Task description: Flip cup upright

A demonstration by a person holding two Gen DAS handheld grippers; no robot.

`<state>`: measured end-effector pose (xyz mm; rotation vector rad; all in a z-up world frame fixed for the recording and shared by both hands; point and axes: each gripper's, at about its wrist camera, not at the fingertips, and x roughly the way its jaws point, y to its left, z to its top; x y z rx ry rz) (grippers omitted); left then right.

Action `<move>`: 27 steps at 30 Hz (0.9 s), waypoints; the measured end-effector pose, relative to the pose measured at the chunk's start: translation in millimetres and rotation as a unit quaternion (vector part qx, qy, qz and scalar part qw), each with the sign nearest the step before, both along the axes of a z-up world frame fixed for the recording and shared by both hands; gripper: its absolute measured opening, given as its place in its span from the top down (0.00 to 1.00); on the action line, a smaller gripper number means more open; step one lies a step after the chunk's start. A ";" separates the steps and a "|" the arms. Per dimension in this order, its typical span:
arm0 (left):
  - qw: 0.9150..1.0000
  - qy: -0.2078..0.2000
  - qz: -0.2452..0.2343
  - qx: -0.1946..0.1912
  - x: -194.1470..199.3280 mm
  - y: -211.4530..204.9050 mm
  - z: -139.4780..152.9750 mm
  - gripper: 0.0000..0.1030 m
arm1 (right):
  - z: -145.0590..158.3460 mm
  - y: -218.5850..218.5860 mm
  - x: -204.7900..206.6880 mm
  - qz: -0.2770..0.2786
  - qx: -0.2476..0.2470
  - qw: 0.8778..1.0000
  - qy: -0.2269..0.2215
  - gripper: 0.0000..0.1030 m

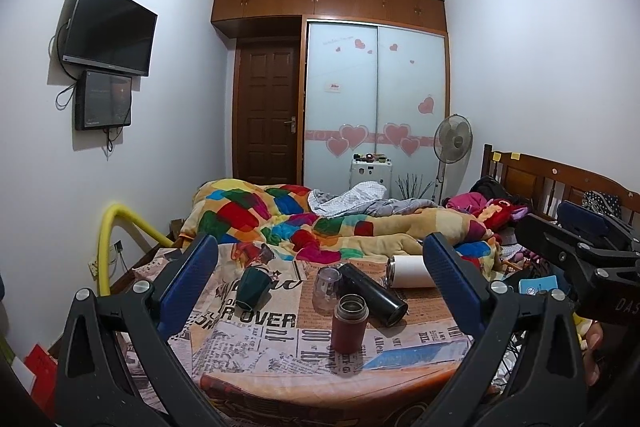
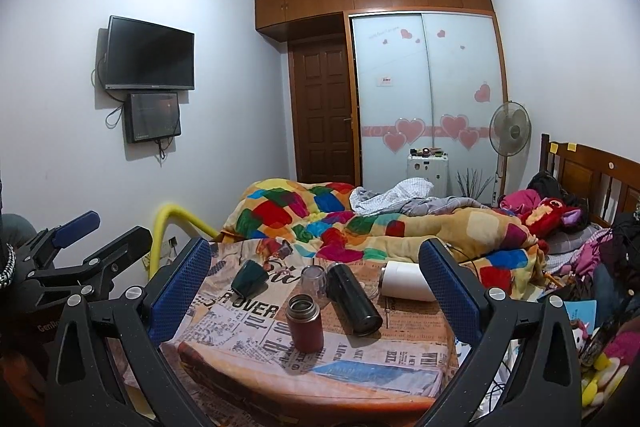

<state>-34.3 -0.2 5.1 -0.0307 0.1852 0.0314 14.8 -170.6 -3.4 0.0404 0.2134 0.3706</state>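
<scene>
On a newspaper-print cloth point(image 1: 256, 343) lie several cups. A dark green cup point(image 1: 252, 286) point(image 2: 249, 279) lies tipped on its side at the left. A clear cup point(image 1: 327, 287) point(image 2: 313, 279) stands mouth down in the middle. A black flask point(image 1: 374, 294) point(image 2: 354, 299) lies on its side, and a white cup point(image 1: 410, 271) point(image 2: 404, 281) lies on its side at the right. A maroon flask point(image 1: 349, 323) point(image 2: 305, 323) stands upright in front. My left gripper point(image 1: 320, 283) and right gripper point(image 2: 316, 283) are both open and empty, held back from the cups.
The cloth covers a round-edged surface point(image 2: 304, 391) in front of a bed with a colourful quilt point(image 1: 304, 223). A yellow tube point(image 1: 116, 227) arcs at the left. The other gripper shows at the right of the left wrist view point(image 1: 592, 255). Clutter and toys lie at the right point(image 2: 592, 331).
</scene>
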 end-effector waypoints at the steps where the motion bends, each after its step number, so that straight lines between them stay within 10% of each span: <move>1: 1.000 -0.001 0.000 0.002 -0.3 -0.9 0.1 0.00 | -0.2 -0.2 0.4 0.000 0.000 1.000 0.000 0.00; 27: 1.000 -0.001 -0.017 0.007 2.7 -12.0 7.4 0.00 | 1.5 -4.8 0.0 -0.005 0.003 1.000 -0.001 0.00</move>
